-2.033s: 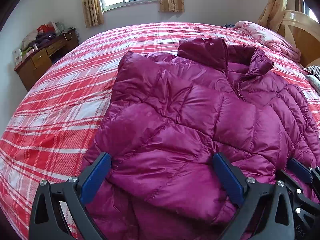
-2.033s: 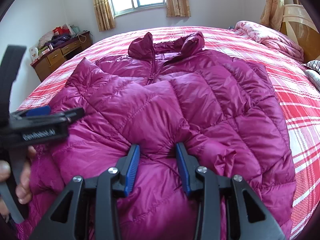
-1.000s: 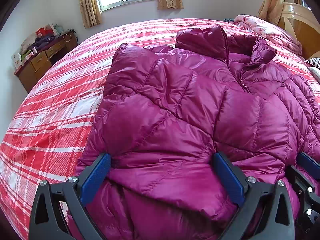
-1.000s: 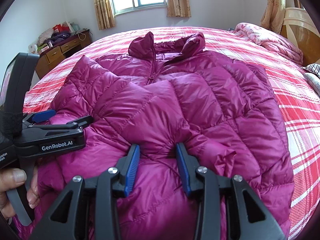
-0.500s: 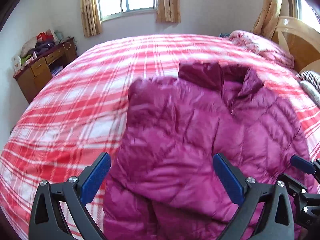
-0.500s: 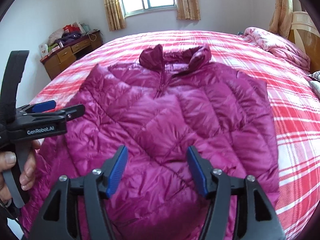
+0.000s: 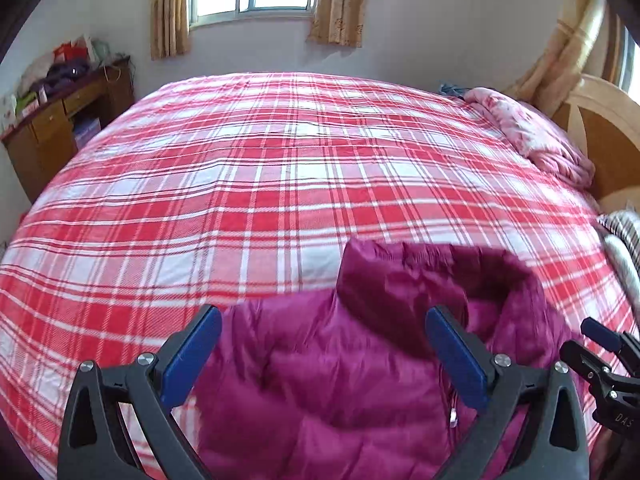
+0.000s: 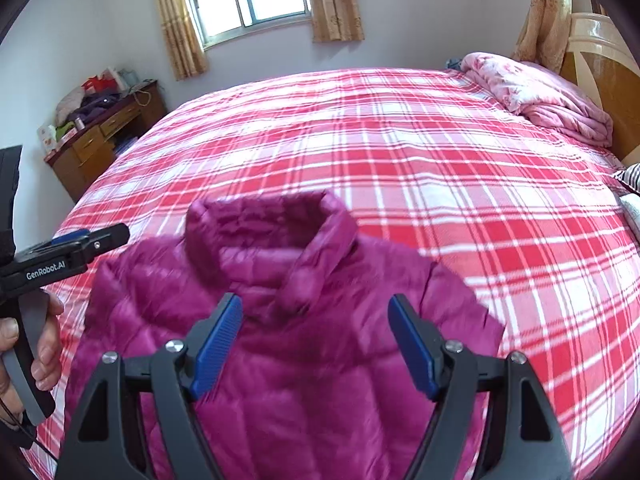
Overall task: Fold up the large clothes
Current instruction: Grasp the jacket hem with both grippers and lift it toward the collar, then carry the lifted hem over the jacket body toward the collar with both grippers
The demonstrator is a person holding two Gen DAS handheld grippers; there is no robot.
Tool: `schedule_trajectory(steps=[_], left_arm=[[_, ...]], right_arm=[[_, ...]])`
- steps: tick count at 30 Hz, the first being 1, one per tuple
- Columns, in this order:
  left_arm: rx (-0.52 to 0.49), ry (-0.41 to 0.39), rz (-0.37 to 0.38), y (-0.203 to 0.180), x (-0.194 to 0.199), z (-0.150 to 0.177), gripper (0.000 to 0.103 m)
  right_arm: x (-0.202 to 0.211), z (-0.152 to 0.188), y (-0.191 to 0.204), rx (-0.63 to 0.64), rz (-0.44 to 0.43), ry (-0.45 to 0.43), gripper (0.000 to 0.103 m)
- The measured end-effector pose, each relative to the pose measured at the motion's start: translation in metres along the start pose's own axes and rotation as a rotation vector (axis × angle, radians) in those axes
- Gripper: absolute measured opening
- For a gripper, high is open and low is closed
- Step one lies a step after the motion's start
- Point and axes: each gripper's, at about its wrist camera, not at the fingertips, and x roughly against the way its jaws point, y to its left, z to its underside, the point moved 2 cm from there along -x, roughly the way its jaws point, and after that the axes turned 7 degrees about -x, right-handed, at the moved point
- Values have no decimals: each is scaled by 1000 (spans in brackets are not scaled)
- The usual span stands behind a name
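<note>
A magenta quilted puffer jacket (image 8: 288,340) is lying near the red plaid bed's (image 7: 280,168) near edge; left gripper (image 7: 324,356) and right gripper (image 8: 316,340) are hovering above it, jaws spread wide, gripping nothing.

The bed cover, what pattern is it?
Red, pink and white plaid on the bed cover; the right wrist view shows it best.
</note>
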Motion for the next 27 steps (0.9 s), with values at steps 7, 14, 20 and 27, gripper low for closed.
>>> schedule_trajectory(steps=[7, 14, 20, 27], left_arm=[[-37, 92, -4, -21, -61, -35, 102], [-159, 131, -48, -27, -76, -14, 101], [-194, 157, 34, -23, -56, 4, 73], [-152, 37, 72, -26, -18, -5, 73]], right_arm=[[-46, -37, 3, 55, 55, 47, 78], [-79, -41, 8, 152, 109, 127, 33], [-66, -31, -1, 111, 82, 104, 15], [-48, -20, -1, 152, 98, 54, 12]])
